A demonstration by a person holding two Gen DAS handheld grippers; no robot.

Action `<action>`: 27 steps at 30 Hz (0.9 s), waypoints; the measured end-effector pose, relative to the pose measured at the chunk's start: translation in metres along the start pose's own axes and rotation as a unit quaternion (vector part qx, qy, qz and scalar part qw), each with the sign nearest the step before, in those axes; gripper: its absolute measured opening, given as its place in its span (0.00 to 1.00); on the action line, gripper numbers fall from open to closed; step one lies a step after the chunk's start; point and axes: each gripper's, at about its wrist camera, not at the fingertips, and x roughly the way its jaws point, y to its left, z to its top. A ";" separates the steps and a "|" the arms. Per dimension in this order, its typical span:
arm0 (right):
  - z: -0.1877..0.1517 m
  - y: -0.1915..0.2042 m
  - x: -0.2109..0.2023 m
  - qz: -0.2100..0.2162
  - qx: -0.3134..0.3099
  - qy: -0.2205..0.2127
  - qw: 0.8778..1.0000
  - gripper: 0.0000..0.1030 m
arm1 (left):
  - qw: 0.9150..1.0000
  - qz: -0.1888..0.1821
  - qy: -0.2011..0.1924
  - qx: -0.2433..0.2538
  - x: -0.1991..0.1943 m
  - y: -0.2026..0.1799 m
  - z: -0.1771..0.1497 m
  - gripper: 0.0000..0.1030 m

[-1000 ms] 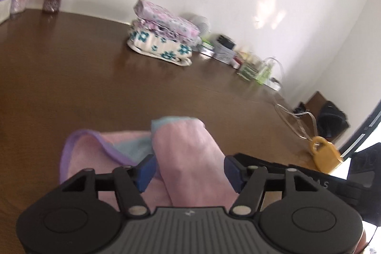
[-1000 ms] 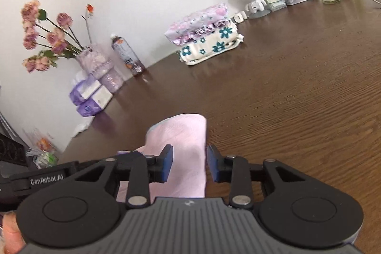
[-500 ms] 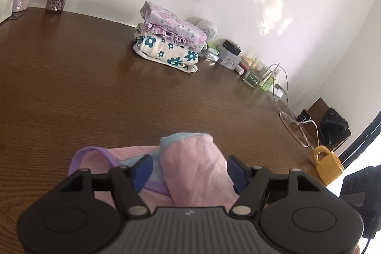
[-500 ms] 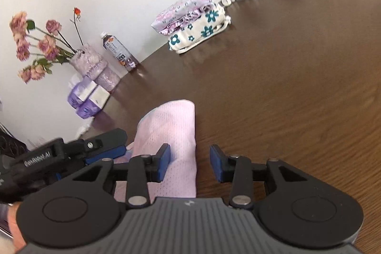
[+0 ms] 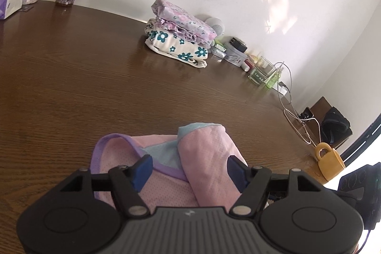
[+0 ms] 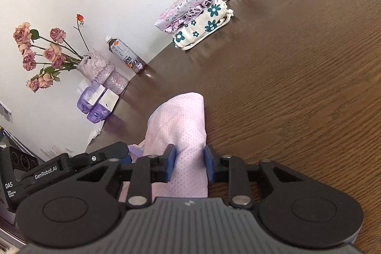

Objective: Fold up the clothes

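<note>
Left gripper [image 5: 189, 169] jaws wide, right gripper [image 6: 189, 162] jaws seemingly touching pink garment [image 6: 182, 132]

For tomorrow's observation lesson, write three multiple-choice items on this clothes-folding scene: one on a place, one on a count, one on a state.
1. Where is the stack of folded clothes?
A. by the wall
B. on the floor
C. under the left gripper

2. How many garments are in that stack?
A. one
B. two
C. five

3. How does the left gripper stand over the pink garment?
A. open
C. out of view
B. clamped tight

Key: 1 A, it sits at the table's far edge; 2 B, a purple floral piece on a teal-flowered one; 3 A, its fingers stand wide apart.
</note>
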 end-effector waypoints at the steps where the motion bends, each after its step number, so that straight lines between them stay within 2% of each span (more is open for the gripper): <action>1: 0.000 0.001 0.000 -0.001 0.000 -0.001 1.000 0.19 | 1.000 -0.001 0.000 0.001 -0.001 0.000 -0.001 0.66; 10: 0.003 0.012 -0.007 -0.027 -0.032 -0.003 0.999 0.13 | 1.000 -0.007 -0.005 0.000 -0.011 0.006 -0.002 0.66; 17: 0.017 0.027 -0.024 -0.098 -0.112 -0.001 0.989 0.13 | 1.000 -0.008 -0.017 0.007 -0.022 0.012 0.000 0.66; 19: 0.019 0.037 -0.028 -0.131 -0.155 -0.001 0.979 0.13 | 1.000 -0.005 -0.023 0.012 -0.026 0.013 0.000 0.66; 23: 0.011 0.069 -0.026 -0.197 -0.261 -0.007 0.945 0.13 | 0.999 -0.007 -0.035 0.023 -0.034 0.014 -0.002 0.66; 27: -0.008 0.100 -0.016 -0.219 -0.342 -0.003 0.914 0.13 | 0.999 -0.007 -0.041 0.033 -0.040 0.017 -0.004 0.66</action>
